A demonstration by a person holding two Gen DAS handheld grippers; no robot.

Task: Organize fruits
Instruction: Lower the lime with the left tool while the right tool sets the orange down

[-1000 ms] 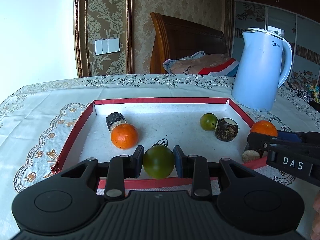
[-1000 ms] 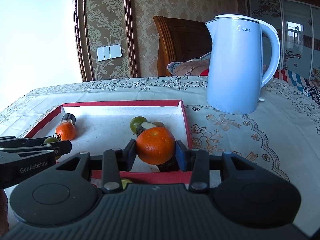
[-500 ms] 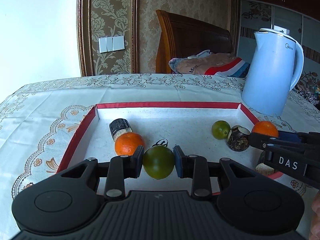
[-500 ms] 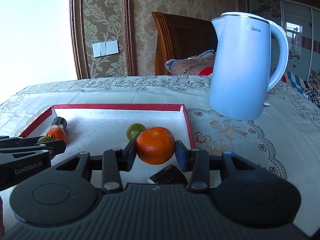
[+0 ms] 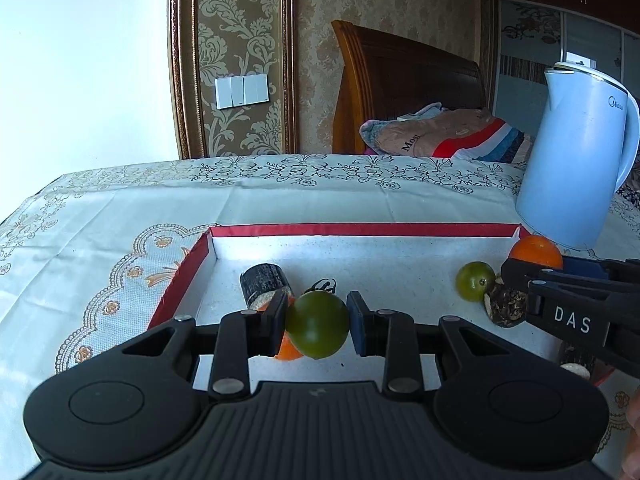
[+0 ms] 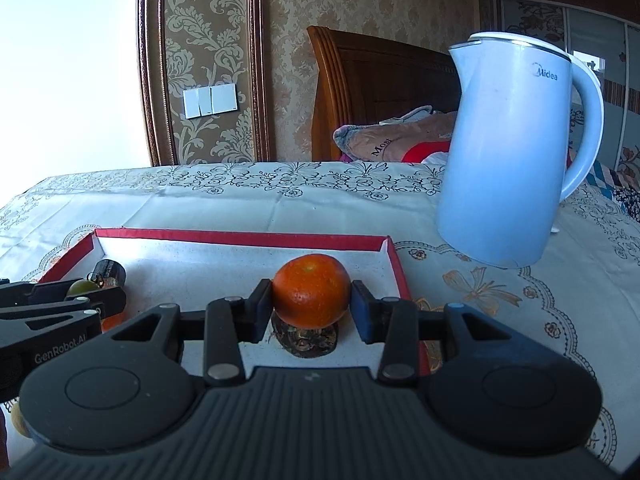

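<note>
My left gripper (image 5: pixel 317 322) is shut on a green citrus fruit (image 5: pixel 318 330) and holds it over the red-rimmed white tray (image 5: pixel 360 229). An orange (image 5: pixel 286 350) lies just behind it, mostly hidden. A dark sugarcane piece (image 5: pixel 264 285) lies at the tray's left, a second green fruit (image 5: pixel 475 281) and another dark piece (image 5: pixel 505 307) at its right. My right gripper (image 6: pixel 311 310) is shut on an orange (image 6: pixel 311 291) above a dark piece (image 6: pixel 306 340) in the tray (image 6: pixel 240 237). The right gripper also shows in the left wrist view (image 5: pixel 516 272).
A light blue kettle (image 5: pixel 576 156) stands on the patterned tablecloth (image 5: pixel 120 216) behind the tray's right corner; it also shows in the right wrist view (image 6: pixel 508 152). A wooden headboard (image 5: pixel 400 92) and folded bedding (image 5: pixel 440 132) lie beyond the table.
Both grippers have moved forward over the tray with their fruits still held. The tray's far rim and the kettle look closer, and the loose orange is now behind the left gripper's fingers.
</note>
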